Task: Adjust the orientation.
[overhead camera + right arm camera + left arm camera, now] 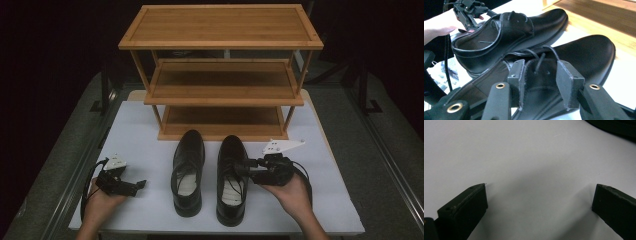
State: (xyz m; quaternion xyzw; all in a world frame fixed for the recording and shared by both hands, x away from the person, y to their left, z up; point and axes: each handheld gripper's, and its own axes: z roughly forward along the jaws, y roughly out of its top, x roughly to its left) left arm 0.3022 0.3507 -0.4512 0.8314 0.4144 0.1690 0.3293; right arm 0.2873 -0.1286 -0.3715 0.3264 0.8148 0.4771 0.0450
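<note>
Two black shoes stand side by side on the white table (140, 130), toes toward a wooden rack (220, 75) at the far edge. The left shoe (188, 170) sits apart from both grippers. The right shoe (232, 177) is the one being handled.

In the high view, the right gripper (248, 165) reaches in from the right, held in the right hand (290, 192), and its tips sit at the lacing of the right shoe. In the right gripper view, that gripper (540, 83) has its jaws set a narrow gap apart, one on either side of the shoe's laced top, with the laces (541, 58) rising between them. The pads look pressed against or just beside the leather there; whether they are fully clamped cannot be told. The left shoe (506, 35) lies beyond, with the other gripper (467, 11) and the left hand (439, 25) farther off.

The left gripper (135, 186) rests low near the table's left front corner, in the left hand (102, 202), well apart from the shoes and pointing toward them. In the left gripper view, the left gripper (539, 195) has its jaws spread wide over bare table (524, 157), holding nothing. A dark edge of a shoe (614, 126) shows at the upper right.
</note>
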